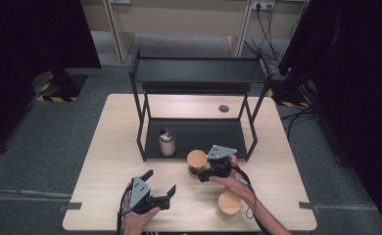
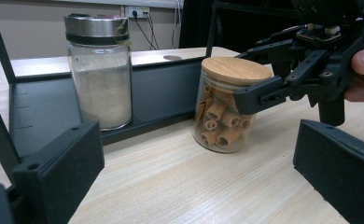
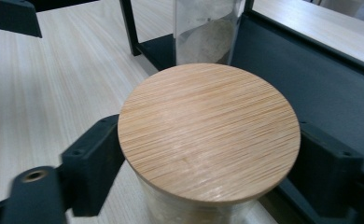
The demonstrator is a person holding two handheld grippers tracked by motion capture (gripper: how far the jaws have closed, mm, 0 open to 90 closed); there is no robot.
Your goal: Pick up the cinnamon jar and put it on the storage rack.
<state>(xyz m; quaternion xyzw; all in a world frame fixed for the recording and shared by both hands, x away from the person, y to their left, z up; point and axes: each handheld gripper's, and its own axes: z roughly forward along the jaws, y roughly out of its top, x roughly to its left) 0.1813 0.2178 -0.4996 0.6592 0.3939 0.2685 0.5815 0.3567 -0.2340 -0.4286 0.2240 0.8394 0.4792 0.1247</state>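
Standing just in front of the black rack's [image 1: 199, 73] lower shelf, a glass jar [image 2: 222, 116] of rolled sticks with a wooden lid sits on the table [image 1: 110, 147], and the right gripper [image 1: 202, 172] has its jaws clamped around it below the lid. A metal-lidded jar [image 1: 167, 143] of pale powder stands on the shelf near the left front post. The left gripper [image 1: 159, 188] hovers over open tabletop with jaws apart, empty. Another wooden-lidded jar [image 1: 229, 204] stands near the front edge.
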